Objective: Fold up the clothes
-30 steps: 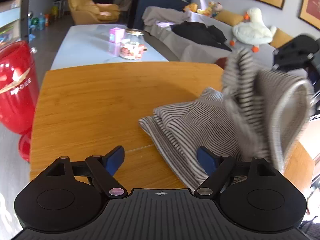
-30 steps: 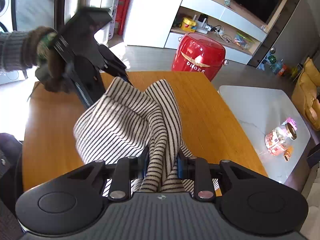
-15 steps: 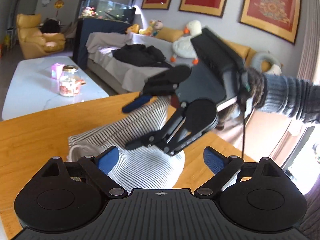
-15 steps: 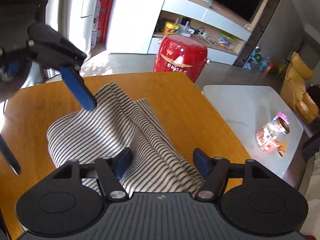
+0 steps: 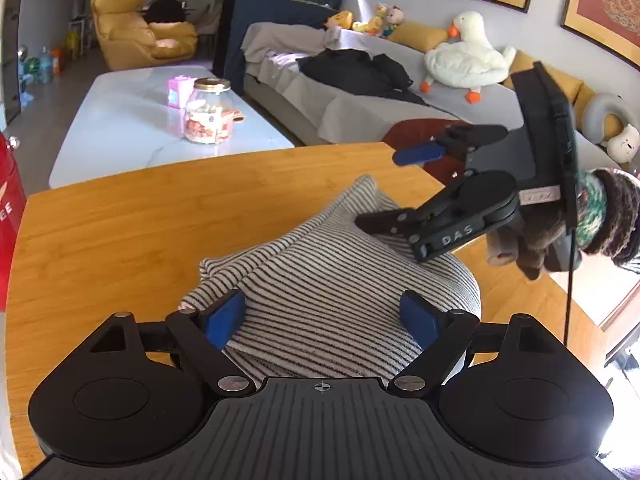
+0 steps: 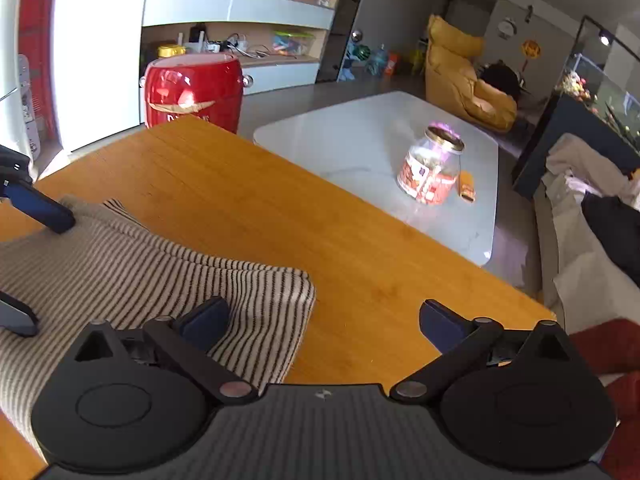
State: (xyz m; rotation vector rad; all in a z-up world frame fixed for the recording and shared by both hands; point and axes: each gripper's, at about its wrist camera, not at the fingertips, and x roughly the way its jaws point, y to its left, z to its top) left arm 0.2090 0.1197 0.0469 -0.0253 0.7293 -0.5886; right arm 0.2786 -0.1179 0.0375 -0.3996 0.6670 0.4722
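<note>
1. Left wrist view: the left tool (image 5: 322,316) is hovering low over the striped garment (image 5: 340,280), its blue pads spread wide apart and gripping nothing, one pad near each side of the cloth.
2. The striped garment is lying folded in a thick bundle on the wooden tabletop (image 5: 140,232), toward its right side.
3. The right tool (image 5: 396,192) is reaching in from the right with its fingers apart; the lower finger is resting on or just above the far part of the cloth, and the upper blue pad is sitting clear of it in the air.
4. A glass jar (image 5: 208,112) is standing on the white coffee table (image 5: 120,128) beyond the tabletop.
5. Right wrist view: the right tool (image 6: 322,320) is holding its pads wide apart and empty, the left pad over the striped garment (image 6: 140,272) and the right pad over bare wood.
6. The garment is lying on the tabletop (image 6: 260,208) at the lower left, with its folded corner just beside the right tool.
7. The left tool (image 6: 38,208) is showing at the left edge, one blue finger pointing down at the cloth; whether it is touching I cannot tell.
</note>
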